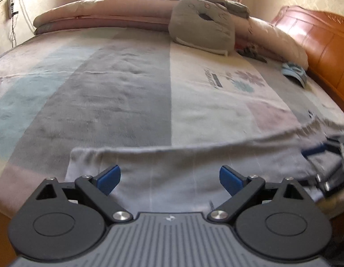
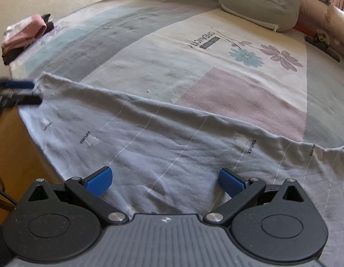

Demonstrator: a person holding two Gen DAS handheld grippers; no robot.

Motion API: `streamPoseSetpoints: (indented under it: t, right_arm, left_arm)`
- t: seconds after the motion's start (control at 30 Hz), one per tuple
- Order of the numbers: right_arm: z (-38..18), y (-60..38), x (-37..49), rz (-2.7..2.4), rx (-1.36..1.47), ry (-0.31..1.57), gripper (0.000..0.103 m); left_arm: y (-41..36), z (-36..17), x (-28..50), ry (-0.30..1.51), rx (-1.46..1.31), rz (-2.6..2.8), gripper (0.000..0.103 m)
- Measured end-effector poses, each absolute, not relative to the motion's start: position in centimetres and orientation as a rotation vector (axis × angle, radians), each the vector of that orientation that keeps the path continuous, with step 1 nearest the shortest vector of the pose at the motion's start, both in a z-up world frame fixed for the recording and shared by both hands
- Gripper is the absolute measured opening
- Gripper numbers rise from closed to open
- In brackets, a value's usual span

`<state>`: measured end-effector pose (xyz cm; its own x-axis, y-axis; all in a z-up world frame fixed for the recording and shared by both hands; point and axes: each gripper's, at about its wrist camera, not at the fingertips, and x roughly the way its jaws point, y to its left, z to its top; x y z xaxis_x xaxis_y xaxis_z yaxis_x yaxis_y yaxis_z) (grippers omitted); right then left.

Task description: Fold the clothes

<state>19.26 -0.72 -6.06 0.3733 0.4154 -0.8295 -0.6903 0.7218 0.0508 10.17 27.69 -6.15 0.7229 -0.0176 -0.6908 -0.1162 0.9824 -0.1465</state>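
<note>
Two grippers, left gripper [image 1: 169,179] and right gripper [image 2: 164,181], hover spread wide over the grey garment [image 2: 149,146]; thin, limp, light cloth; pinch its far hem corners.

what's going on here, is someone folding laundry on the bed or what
Yes. A person with a handheld gripper in each hand is working on a light grey garment spread flat along the near edge of the bed. Both the left gripper and the right gripper hang open above the cloth, gripping nothing. No fold shows yet. A small pile of clothes sits at a far corner of the bed, and a grey cushion lies further back.
</note>
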Motion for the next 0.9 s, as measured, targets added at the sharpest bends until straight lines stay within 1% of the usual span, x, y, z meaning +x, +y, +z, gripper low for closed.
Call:
streamPoseSetpoints:
  t: [0.1, 0.13, 0.17, 0.37, 0.47, 0.73, 0.9]
  right_arm:
    - [-6.3, -0.1, 18.7, 0.711, -0.396, 0.939, 0.103]
    - [-6.3, 0.1, 18.6, 0.707, -0.409, 0.937, 0.103]
    - [-6.3, 0.0, 18.7, 0.702, -0.400, 0.941, 0.103]
    - [-6.3, -0.2, 18.6, 0.721, -0.417, 0.932, 0.103]
    - [-6.4, -0.3, 18.4, 0.723, -0.412, 0.916, 0.103]
    - [-5.5, -1.0, 18.6, 0.716, -0.354, 0.920, 0.103]
    - [-4.9, -1.5, 19.3, 0.747, -0.280, 0.902, 0.103]
  left_arm:
    - [28.6, -7.5, 11.3, 0.755, -0.206, 0.058, 0.096]
    - [28.7, -7.7, 11.4, 0.736, -0.210, 0.044, 0.099]
    - [28.7, -7.7, 11.7, 0.734, -0.212, 0.042, 0.100]
    - [28.3, -6.4, 11.8, 0.709, -0.204, 0.002, 0.100]
    - [28.9, -7.5, 12.4, 0.759, -0.207, 0.033, 0.099]
    - [25.9, -5.4, 11.3, 0.766, -0.118, -0.010, 0.100]
    - [23.9, -6.6, 10.4, 0.843, -0.111, 0.020, 0.100]
